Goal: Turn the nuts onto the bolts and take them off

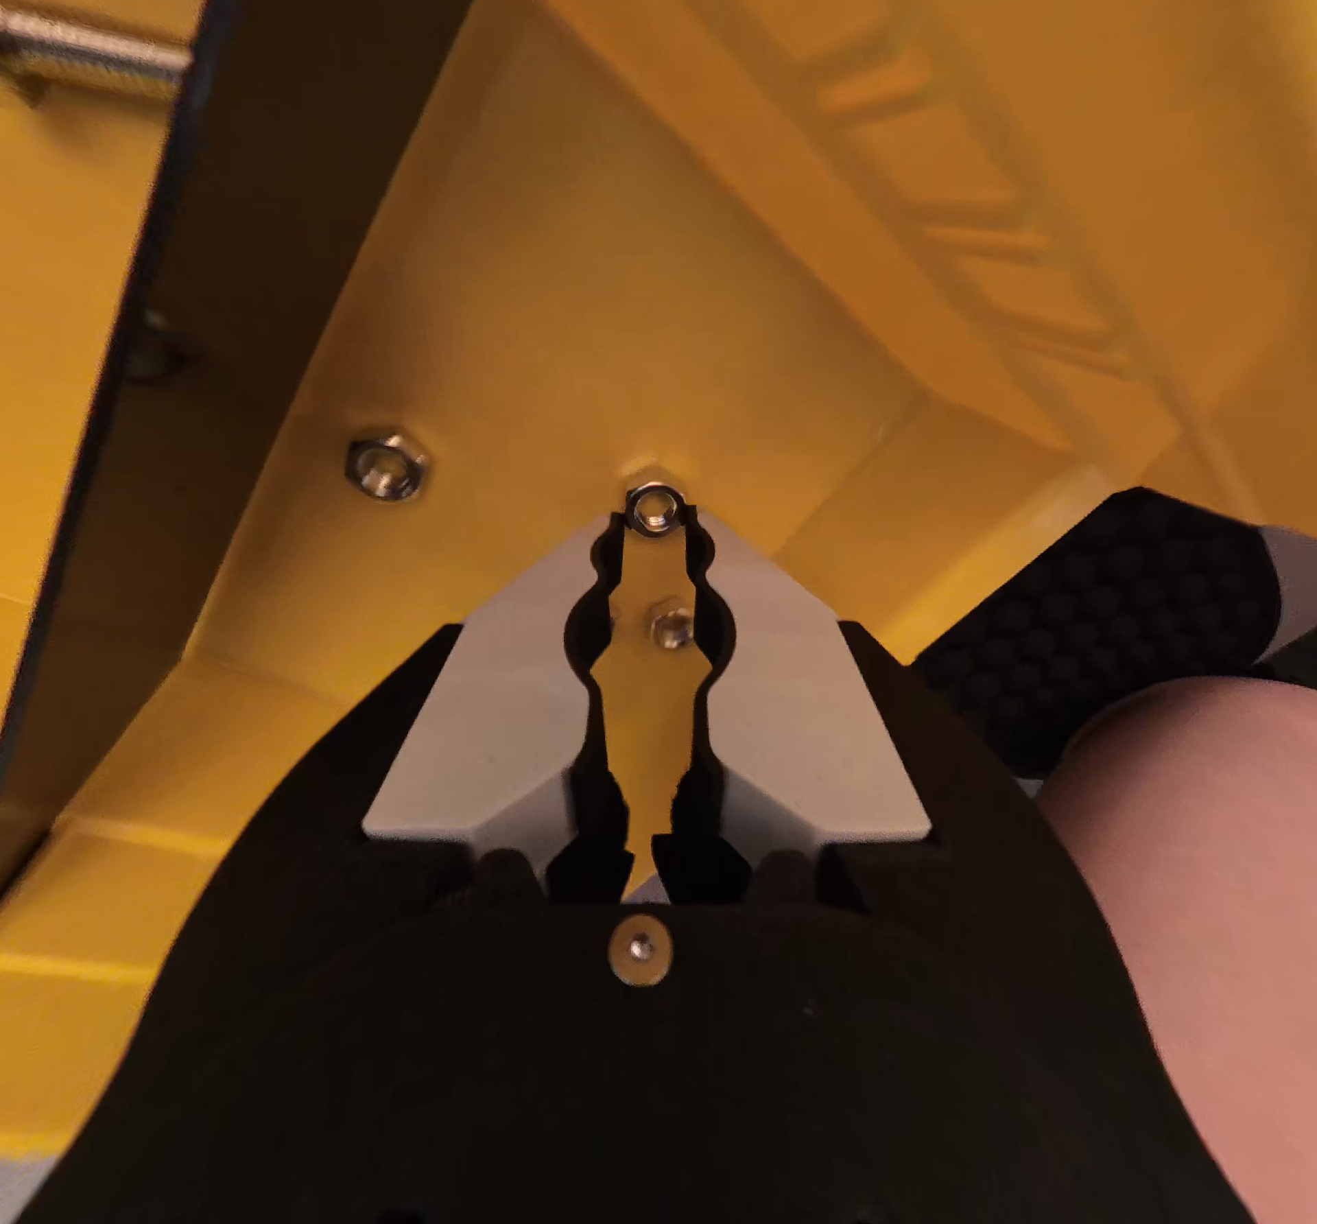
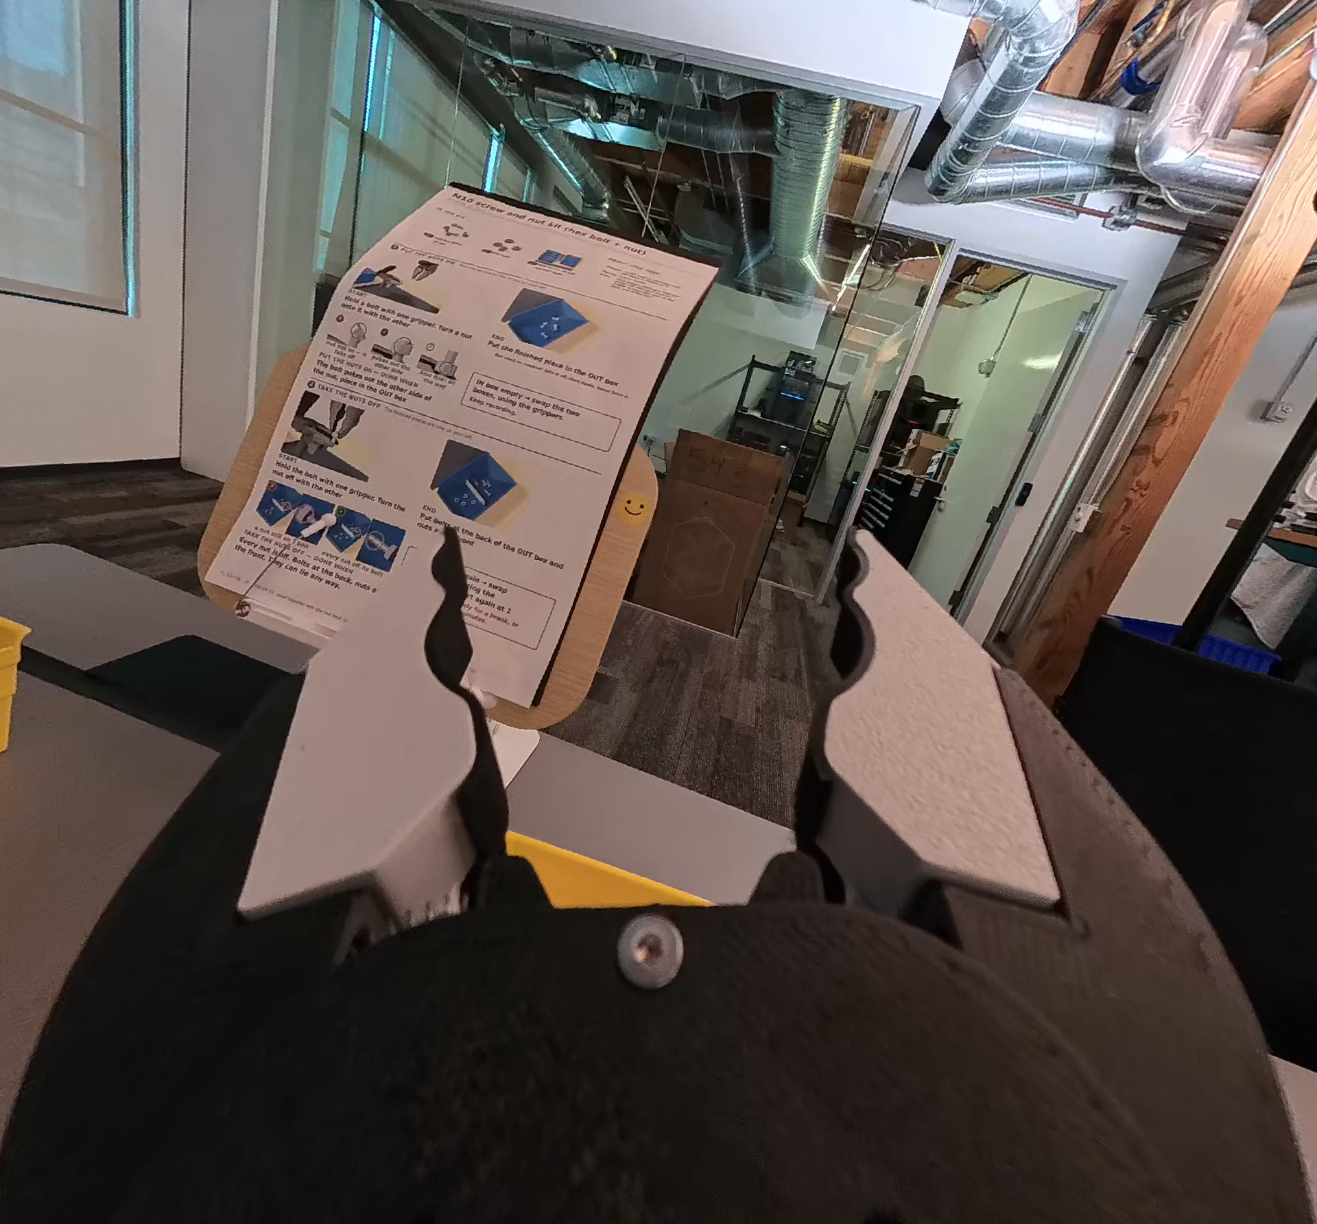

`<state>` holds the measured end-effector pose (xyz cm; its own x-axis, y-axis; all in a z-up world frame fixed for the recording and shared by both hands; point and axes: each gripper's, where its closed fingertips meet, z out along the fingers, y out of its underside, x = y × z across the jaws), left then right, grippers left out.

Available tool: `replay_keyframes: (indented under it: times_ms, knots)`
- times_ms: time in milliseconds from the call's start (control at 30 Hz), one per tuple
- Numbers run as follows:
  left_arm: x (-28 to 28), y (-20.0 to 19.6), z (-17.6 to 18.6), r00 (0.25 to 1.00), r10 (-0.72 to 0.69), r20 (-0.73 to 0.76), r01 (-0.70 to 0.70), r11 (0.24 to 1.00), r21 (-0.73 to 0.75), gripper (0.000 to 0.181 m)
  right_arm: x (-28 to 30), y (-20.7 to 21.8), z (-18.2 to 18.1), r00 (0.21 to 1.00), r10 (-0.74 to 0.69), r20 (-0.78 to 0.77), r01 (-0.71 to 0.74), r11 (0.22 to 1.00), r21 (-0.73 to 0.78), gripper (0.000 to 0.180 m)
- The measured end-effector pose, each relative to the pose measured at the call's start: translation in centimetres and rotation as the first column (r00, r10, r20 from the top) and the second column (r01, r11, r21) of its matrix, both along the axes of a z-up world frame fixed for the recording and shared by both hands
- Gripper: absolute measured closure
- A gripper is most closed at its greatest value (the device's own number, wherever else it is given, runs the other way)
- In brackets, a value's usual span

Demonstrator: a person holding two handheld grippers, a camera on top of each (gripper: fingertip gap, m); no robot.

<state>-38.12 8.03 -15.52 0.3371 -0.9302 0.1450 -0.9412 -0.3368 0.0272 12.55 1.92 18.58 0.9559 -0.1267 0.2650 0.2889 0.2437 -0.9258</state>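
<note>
In the left wrist view my left gripper (image 1: 653, 521) reaches down into a yellow bin (image 1: 713, 299), and its fingertips are shut on a small silver hex nut (image 1: 653, 510) just above the bin floor. A second nut (image 1: 387, 466) lies to the left, and a third (image 1: 668, 623) shows through the gap between the fingers. A silver bolt (image 1: 93, 46) lies at the top left, beyond a black divider (image 1: 249, 263). In the right wrist view my right gripper (image 2: 652, 541) is open and empty, tilted up toward the room.
A person's bare hand (image 1: 1176, 905) and a black honeycomb-textured part (image 1: 1112, 619) sit close at the right of the bin. The right wrist view shows a printed instruction sheet on a wooden stand (image 2: 484, 420), a grey tabletop (image 2: 107, 833), yellow bin edges (image 2: 591, 869) and a cardboard box (image 2: 713, 520). My right fingertips sit around 60 centimetres from my left ones. The right gripper is farther from the silver bolt (image 1: 93, 46), some 55 centimetres, than the left, some 12 centimetres.
</note>
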Motion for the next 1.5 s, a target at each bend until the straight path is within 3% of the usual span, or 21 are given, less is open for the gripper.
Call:
replay_keyframes:
  times_ms: [100,233,300,400,500,633,800,1333,1433,1500]
  knots:
    - [-1.2,1.0,1.8,0.997,0.072,0.001,-0.072,0.994,0.087,0.165,0.7,-0.6,0.3,1.0,-0.012,-0.011,0.012,1.0,0.013,0.077]
    - [0.5,1.9,8.3,0.981,0.137,0.139,-0.172,0.943,0.286,0.165,1.7,-1.6,0.9,0.999,-0.03,-0.029,0.031,0.999,0.039,0.078]
    - [4.4,2.4,12.8,0.961,0.035,0.276,-0.161,0.88,0.448,0.165,2.0,-2.1,1.2,0.999,-0.031,-0.041,0.033,0.998,0.054,0.078]
    - [14.8,-1.3,16.7,0.855,-0.242,0.458,-0.017,0.871,0.492,0.165,2.3,-2.7,1.7,0.998,-0.022,-0.058,0.026,0.997,0.078,0.079]
    - [24.8,-5.7,14.5,0.752,-0.423,0.505,0.17,0.865,0.472,0.165,2.5,-2.9,1.7,0.997,-0.008,-0.076,0.014,0.997,0.082,0.08]
    - [29.7,-7.7,6.3,0.828,-0.417,0.376,0.303,0.896,0.325,0.165,2.6,-3.1,1.7,0.996,0.002,-0.084,0.005,0.997,0.08,0.08]
    - [30.5,-9.0,1.4,0.848,-0.452,0.278,0.386,0.884,0.263,0.165,2.6,-2.9,1.7,0.995,0.02,-0.093,-0.012,0.997,0.078,0.08]
    - [29.9,-9.8,-0.9,0.85,-0.48,0.218,0.442,0.874,0.201,0.165,2.4,-1.3,0.3,0.998,0.011,-0.063,-0.011,1.0,-0.003,0.08]
    - [29.8,-9.7,-0.5,0.845,-0.486,0.223,0.445,0.87,0.21,0.145,2.6,-1.7,0.6,0.998,0.008,-0.068,-0.007,1.0,0.007,0.08]
    - [29.8,-9.4,0.4,0.838,-0.488,0.244,0.438,0.869,0.232,0.142,2.7,-1.9,0.7,0.998,0.003,-0.069,-0.002,1.0,0.012,0.08]
